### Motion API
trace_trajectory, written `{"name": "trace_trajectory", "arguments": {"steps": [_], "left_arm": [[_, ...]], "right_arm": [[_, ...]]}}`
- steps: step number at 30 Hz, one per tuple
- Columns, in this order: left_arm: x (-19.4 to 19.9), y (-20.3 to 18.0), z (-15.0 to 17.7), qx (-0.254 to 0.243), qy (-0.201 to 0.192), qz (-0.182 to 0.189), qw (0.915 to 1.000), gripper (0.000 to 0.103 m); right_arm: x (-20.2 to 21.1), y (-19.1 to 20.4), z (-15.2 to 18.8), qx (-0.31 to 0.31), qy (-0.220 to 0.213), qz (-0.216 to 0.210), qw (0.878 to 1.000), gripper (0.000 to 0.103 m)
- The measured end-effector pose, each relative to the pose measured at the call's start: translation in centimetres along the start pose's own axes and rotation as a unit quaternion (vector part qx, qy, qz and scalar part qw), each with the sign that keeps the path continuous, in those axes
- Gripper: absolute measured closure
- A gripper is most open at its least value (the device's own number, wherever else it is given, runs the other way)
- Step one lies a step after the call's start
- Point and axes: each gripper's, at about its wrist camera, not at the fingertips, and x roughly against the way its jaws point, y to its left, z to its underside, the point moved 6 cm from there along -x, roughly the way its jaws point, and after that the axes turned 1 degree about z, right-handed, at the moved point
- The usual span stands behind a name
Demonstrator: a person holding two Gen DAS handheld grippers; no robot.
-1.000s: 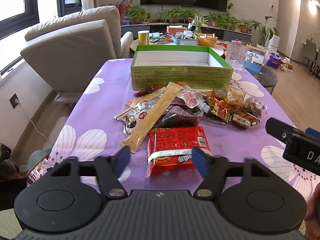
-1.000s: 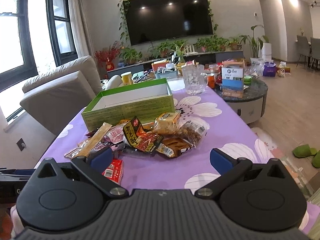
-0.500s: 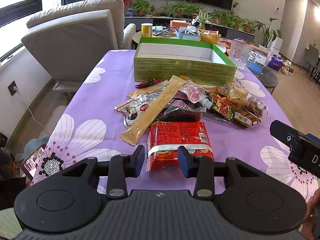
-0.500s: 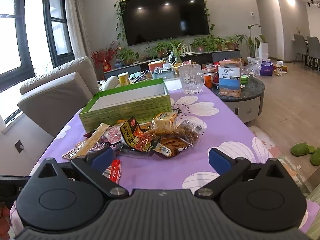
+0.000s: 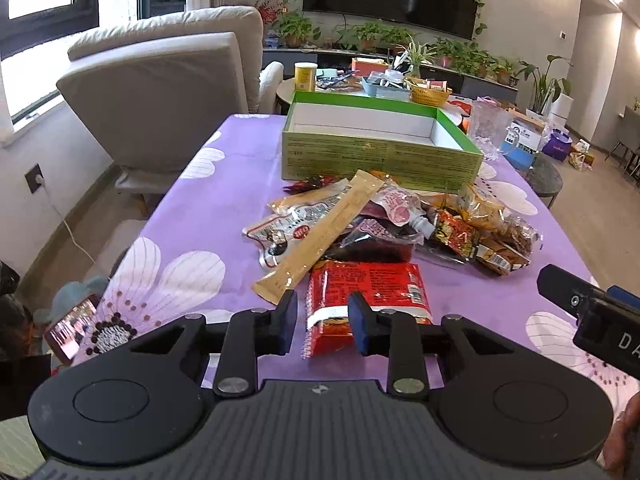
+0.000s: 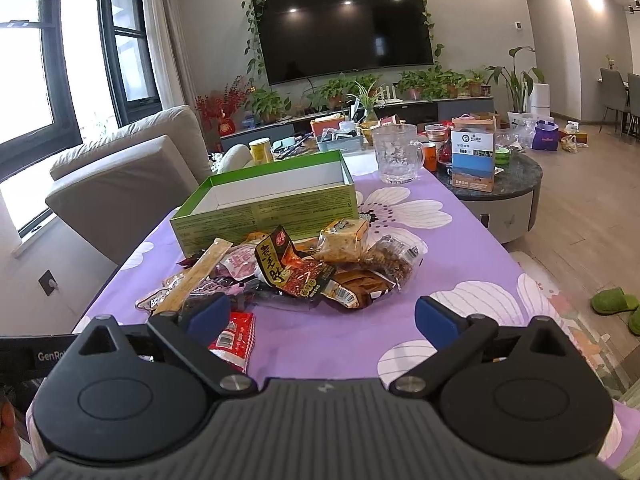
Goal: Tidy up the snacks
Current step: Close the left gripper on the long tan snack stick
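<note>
L gripper (image 5: 322, 322) jaws were wide 1 s ago, now narrow and closing round the near end of the red snack pack (image 5: 362, 290); pads look just short of contact, so pickup seems imminent. R gripper (image 6: 322, 316) hovers wide, nothing held. Green box (image 5: 380, 160), the likely destination, sits empty behind the snack pile (image 5: 384, 220) on the bench (image 5: 200, 216); tan stick pack (image 5: 320, 236) lies just beside the red pack, may snag.

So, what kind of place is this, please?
Most likely a home living room. A large wall television hangs above a row of potted plants, a beige sofa stands by the window, and green slippers lie on the floor.
</note>
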Motion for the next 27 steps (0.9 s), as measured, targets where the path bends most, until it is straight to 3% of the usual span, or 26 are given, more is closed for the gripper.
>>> {"name": "trace_trajectory", "arguments": {"steps": [8, 10, 12, 20, 27], "left_arm": [[-0.7, 0.7, 0.2, -0.006, 0.010, -0.006, 0.9999, 0.075], [-1.0, 0.8, 0.3, -0.004, 0.015, -0.001, 0.9999, 0.060], [-1.2, 1.0, 0.2, -0.003, 0.018, 0.003, 0.9998, 0.053], [-2.3, 2.8, -1.9, 0.010, 0.000, 0.011, 0.9999, 0.052], [-5.9, 1.6, -2.8, -0.036, 0.019, 0.028, 0.9988, 0.053]], "right_arm": [[-0.5, 0.0, 0.3, -0.004, 0.007, 0.000, 1.000, 0.042], [-0.8, 0.0, 0.5, -0.005, 0.013, 0.000, 1.000, 0.042], [-1.0, 0.0, 0.6, -0.005, 0.016, 0.002, 1.000, 0.042], [-1.7, -0.2, 0.8, 0.007, 0.018, 0.008, 1.000, 0.041], [-2.6, -0.1, 1.3, 0.028, 0.027, -0.003, 0.999, 0.041]]}}
